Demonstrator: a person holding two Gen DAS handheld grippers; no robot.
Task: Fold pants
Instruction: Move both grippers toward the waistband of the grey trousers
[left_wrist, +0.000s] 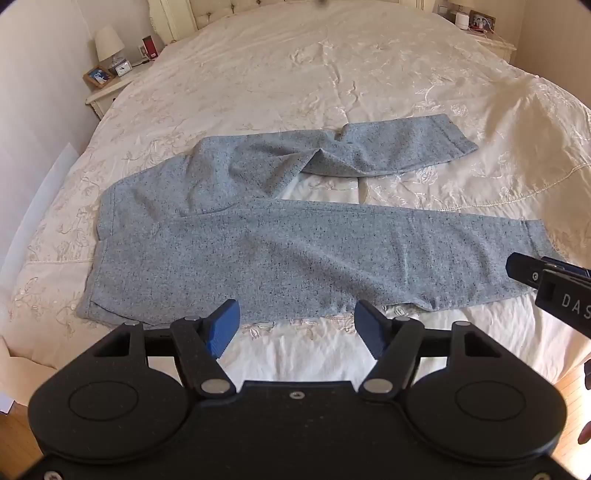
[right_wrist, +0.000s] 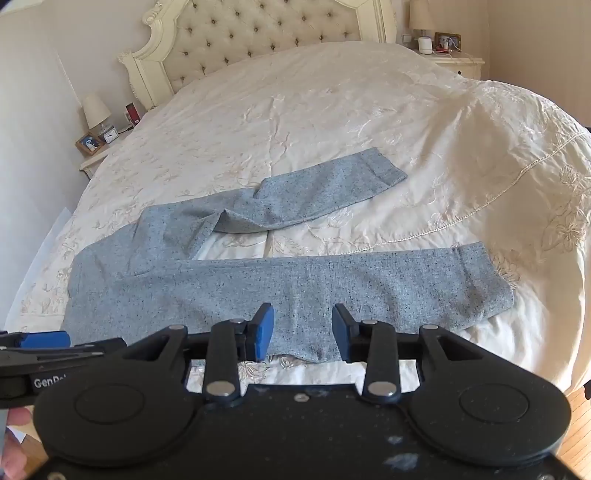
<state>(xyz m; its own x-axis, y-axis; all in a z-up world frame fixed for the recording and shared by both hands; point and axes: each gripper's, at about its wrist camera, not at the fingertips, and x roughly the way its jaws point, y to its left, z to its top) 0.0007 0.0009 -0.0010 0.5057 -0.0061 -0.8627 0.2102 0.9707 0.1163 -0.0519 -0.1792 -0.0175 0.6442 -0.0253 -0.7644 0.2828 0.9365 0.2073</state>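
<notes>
A wide bed (right_wrist: 369, 122) with a cream embroidered bedspread carries everything, its tufted headboard (right_wrist: 266, 33) at the far end and nightstands at both far corners. On the near half of the bedspread lie the grey flecked sweatpants (left_wrist: 295, 254), spread open in a V: waistband (left_wrist: 107, 236) toward the bed's left edge, near leg (right_wrist: 351, 291) running parallel to the near edge out to a cuff toward the right, far leg (right_wrist: 306, 192) angling away toward the middle with a twist at its knee.

The left gripper (left_wrist: 295, 325) hangs just above the near leg's lower seam around mid-thigh, fingers spread wide, holding nothing. The right gripper (right_wrist: 303, 334) sits above the same seam further along, fingers likewise apart and empty.

The step in hand looks like the first fold, leg onto leg. To do it cleanly, I would pinch the near leg at seam and cuff, both layers together, lift evenly, and lay it over the far leg; the twisted knee should probably be smoothed flat first, or the legs will not line up.
</notes>
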